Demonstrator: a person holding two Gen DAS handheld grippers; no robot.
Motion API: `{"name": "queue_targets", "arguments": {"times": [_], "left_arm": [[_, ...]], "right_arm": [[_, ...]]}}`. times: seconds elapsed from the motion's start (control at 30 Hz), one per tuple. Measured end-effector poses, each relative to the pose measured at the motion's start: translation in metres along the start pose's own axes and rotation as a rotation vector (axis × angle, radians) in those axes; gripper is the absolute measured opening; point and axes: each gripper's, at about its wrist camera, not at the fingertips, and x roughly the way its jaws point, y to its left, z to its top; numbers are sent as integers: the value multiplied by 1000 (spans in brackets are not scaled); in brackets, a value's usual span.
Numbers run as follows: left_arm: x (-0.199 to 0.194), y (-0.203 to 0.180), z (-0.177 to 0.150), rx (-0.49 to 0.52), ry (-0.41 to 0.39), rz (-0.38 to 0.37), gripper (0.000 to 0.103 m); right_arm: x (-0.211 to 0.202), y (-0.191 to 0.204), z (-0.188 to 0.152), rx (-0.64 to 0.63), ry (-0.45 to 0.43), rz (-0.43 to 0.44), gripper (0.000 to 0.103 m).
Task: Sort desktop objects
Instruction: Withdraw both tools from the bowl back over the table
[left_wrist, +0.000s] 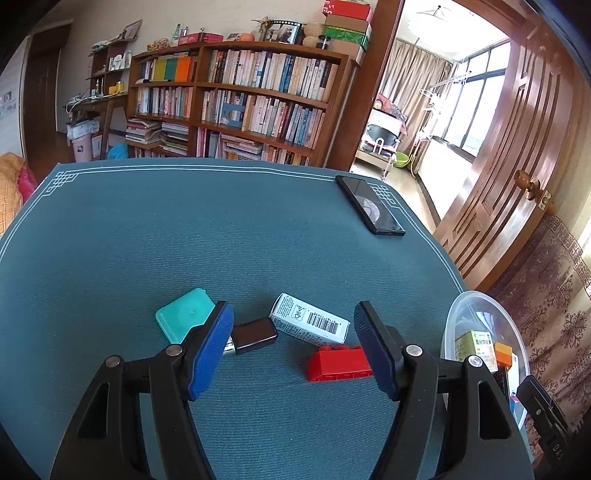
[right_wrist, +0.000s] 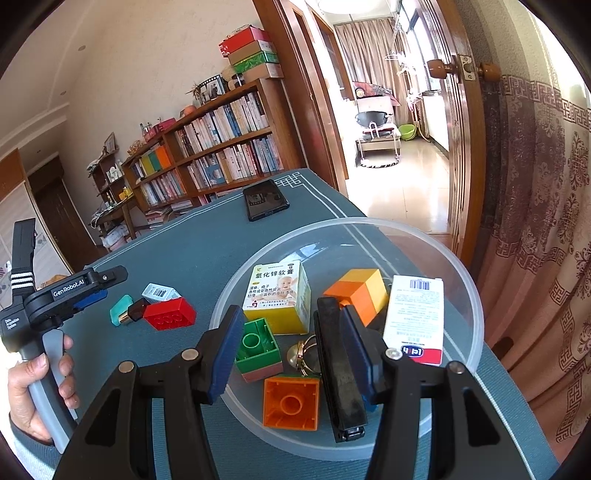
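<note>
Left wrist view: the left gripper (left_wrist: 293, 349) is angled down over the teal table mat (left_wrist: 184, 229) with its jaws spread and nothing between the pads. A red brick (left_wrist: 338, 363) lies just inside the right finger, a small brown box (left_wrist: 255, 335) beside the left finger, a teal case (left_wrist: 183, 317) at 10 o'clock of it, and a white carton (left_wrist: 310, 325) at 12 o'clock. A black phone (left_wrist: 371, 206) lies well apart at 1 o'clock near the mat edge. Right wrist view: the right gripper (right_wrist: 291, 343) points down into the clear plastic bowl (right_wrist: 458, 295), jaws released; a black oblong object (right_wrist: 341, 373) lies along the inner face of the right finger, and whether it touches the pad cannot be determined. The bowl contains a yellow carton (right_wrist: 277, 295), a green brick (right_wrist: 256, 349), an orange brick (right_wrist: 291, 402), an orange-yellow block (right_wrist: 360, 291) and a white box (right_wrist: 415, 317). At 9 o'clock, a hand (right_wrist: 33, 391) wraps the left gripper's grey handle, fingers curled around it.
</note>
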Motion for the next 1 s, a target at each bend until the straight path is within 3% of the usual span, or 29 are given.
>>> {"name": "queue_targets", "arguments": {"times": [0.6,1.0], "left_arm": [[16,27,-5,-27,51,70,71],[21,40,-9,-46,77,89,71]], "right_arm": [[1,21,-10,-33,21,51,61],[-3,50,-18,-56,31,130,61]]}}
